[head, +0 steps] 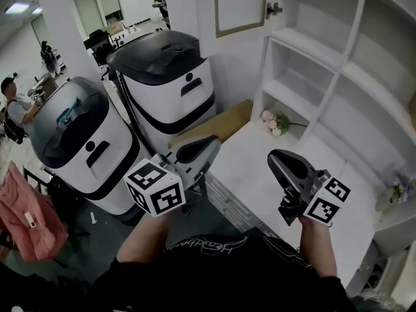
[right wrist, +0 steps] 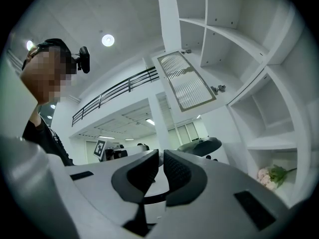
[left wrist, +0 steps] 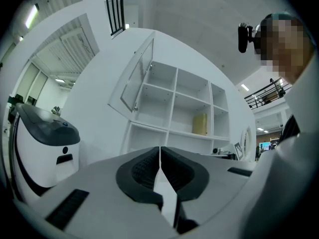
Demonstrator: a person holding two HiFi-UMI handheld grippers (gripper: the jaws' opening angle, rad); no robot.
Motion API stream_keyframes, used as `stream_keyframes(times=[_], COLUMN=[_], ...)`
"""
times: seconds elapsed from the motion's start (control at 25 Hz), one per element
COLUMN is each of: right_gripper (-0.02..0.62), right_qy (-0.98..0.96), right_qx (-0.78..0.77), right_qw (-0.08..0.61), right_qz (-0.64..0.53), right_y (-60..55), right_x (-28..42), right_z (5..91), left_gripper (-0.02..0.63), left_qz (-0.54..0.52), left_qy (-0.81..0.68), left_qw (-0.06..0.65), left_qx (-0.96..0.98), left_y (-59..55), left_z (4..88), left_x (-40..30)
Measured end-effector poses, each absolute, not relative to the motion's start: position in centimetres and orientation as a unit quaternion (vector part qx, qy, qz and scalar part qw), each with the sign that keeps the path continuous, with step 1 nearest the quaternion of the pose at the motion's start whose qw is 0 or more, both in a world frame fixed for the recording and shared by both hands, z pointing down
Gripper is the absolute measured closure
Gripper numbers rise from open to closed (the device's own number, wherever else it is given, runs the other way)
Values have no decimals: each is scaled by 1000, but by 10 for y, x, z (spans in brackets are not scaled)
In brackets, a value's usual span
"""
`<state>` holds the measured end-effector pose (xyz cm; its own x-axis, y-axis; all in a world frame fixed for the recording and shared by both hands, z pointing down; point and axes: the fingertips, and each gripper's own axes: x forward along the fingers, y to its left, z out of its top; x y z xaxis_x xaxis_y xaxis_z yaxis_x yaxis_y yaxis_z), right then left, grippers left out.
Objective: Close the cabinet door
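The cabinet door [head: 240,5], white-framed with a ribbed glass pane, stands swung open at the top of the white shelf unit [head: 338,70], and a metal latch [head: 273,9] shows at its edge. It also appears in the left gripper view as the door [left wrist: 138,78] and in the right gripper view as the door [right wrist: 187,83]. My left gripper [head: 211,142] [left wrist: 160,151] is shut with nothing in it, held low and well short of the door. My right gripper [head: 273,155] [right wrist: 161,153] hovers over the white counter [head: 253,174], its jaws together and empty, also far from the door.
Two large white-and-black machines [head: 166,77] [head: 81,135] stand left of the shelf unit. A brown board [head: 214,125] leans behind the counter. Pink flowers [head: 273,122] lie in a lower shelf. A yellow box [left wrist: 200,124] sits in another compartment. A person [head: 16,109] stands far left.
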<state>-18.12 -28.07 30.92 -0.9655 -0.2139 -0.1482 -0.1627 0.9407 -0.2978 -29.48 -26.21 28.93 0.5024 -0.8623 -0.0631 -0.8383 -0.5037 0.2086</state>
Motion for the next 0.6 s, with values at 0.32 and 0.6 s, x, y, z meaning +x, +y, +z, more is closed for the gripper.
stream_keyframes(times=[0.32,0.6], right_gripper=[538,538], right_qy=[978,974], right_qx=[-130,-153], right_qw=[93,90], right_qz=[-133,-140], right_y=[-307,-325], right_x=[-180,-175], right_z=[307,319], left_gripper=[580,497], left_qz=[-66,-58], left_qy=[-533,-552], left_qw=[14,-19], left_qx=[844,832], left_y=[-318,-365], left_z=[273,244], left_x=[-338,-373])
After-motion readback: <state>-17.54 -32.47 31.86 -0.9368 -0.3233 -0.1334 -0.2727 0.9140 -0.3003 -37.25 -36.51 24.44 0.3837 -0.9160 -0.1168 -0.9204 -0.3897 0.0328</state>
